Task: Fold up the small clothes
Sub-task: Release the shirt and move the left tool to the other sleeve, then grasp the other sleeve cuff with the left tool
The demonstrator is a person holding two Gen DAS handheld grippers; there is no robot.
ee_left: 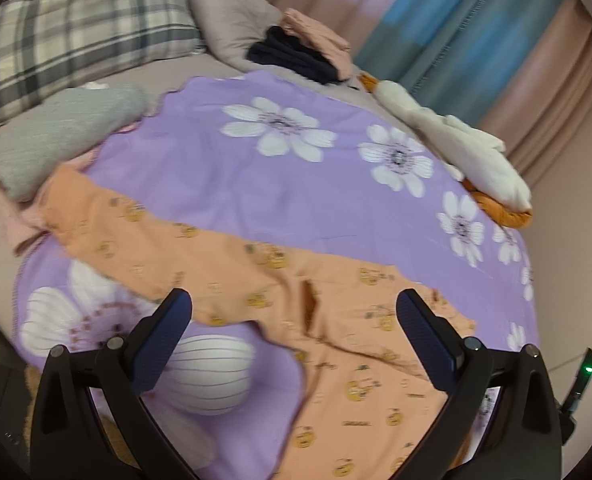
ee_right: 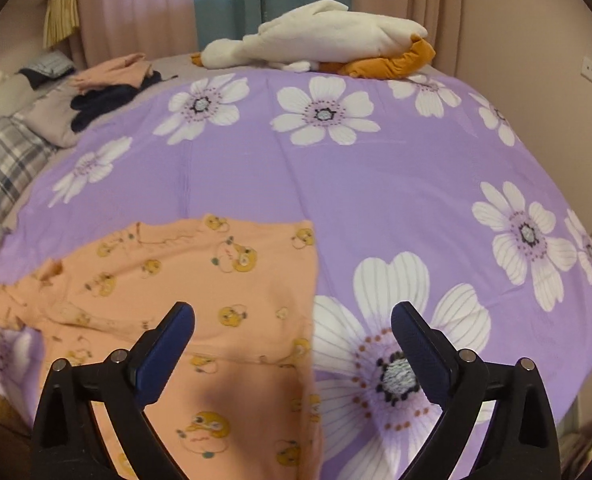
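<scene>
A small orange garment printed with yellow cartoon faces lies spread on the purple flowered sheet. One long part of it stretches away to the upper left in the left wrist view. My left gripper hovers above it, open, with nothing between its fingers. In the right wrist view the same orange garment lies flat with a straight right edge. My right gripper stands open above that edge, and its fingers hold nothing.
A white and orange plush toy lies at the far side of the bed. A pile of dark and pink clothes sits at the far left. A grey cloth, a plaid pillow and curtains are also in view.
</scene>
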